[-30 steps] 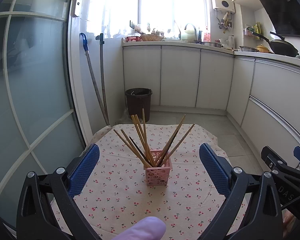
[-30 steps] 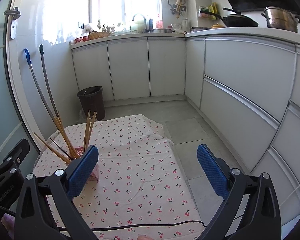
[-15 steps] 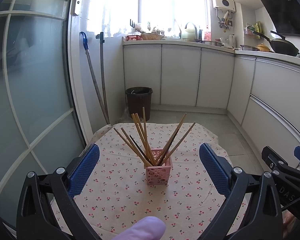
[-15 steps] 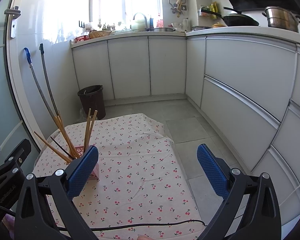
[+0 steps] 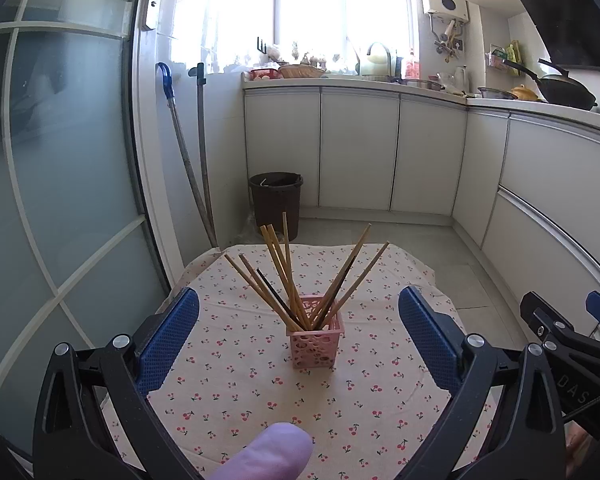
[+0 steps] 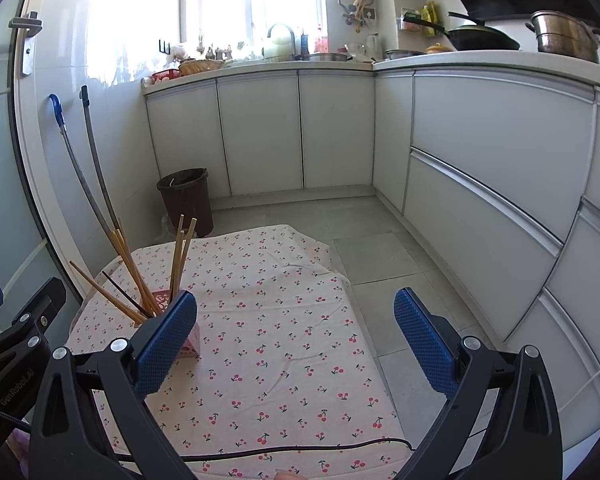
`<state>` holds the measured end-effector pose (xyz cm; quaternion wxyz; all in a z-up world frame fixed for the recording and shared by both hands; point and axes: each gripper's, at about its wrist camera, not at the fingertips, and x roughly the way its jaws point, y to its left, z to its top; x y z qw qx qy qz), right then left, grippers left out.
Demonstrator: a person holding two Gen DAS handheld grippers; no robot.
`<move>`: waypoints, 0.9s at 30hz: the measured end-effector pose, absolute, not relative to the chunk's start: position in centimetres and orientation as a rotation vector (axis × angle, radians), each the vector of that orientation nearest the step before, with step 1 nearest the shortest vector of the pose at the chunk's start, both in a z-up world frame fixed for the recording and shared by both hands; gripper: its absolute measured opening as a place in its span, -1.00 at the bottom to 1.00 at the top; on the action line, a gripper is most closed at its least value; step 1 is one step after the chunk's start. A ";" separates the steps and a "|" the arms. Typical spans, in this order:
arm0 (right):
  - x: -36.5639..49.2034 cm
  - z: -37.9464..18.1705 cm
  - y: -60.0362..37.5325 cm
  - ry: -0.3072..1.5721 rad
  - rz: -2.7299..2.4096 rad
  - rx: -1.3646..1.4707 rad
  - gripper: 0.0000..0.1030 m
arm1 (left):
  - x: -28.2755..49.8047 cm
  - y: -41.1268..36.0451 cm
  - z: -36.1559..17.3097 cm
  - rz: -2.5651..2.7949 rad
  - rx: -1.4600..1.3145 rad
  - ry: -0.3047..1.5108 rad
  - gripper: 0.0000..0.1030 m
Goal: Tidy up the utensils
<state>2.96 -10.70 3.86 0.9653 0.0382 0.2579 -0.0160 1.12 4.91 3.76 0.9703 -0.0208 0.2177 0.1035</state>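
Observation:
A small pink perforated basket (image 5: 315, 342) stands on a cherry-print cloth (image 5: 260, 392) on the floor. It holds several wooden chopsticks (image 5: 278, 268) and a dark one, fanned out. My left gripper (image 5: 298, 330) is open and empty, held back from the basket, which sits centred between its blue pads. My right gripper (image 6: 296, 332) is open and empty over the cloth (image 6: 284, 336). In the right wrist view the basket (image 6: 192, 342) is at the left, partly hidden behind the left pad (image 6: 166, 336).
A dark bin (image 5: 276, 202) and two mop handles (image 5: 188, 160) stand against the far wall. White cabinets (image 6: 480, 184) run along the back and right. A black cable (image 6: 284, 450) lies across the cloth's near edge. Each gripper's body shows at the other view's edge.

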 end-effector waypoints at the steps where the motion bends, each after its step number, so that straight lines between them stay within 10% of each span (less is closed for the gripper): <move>1: 3.0 3.9 -10.7 0.522 -0.032 0.078 0.87 | 1.1 4.9 3.8 0.209 -0.041 0.440 0.86; 27: 3.2 3.4 -10.6 0.542 -0.024 0.078 0.87 | 1.8 4.8 3.2 0.202 -0.024 0.472 0.62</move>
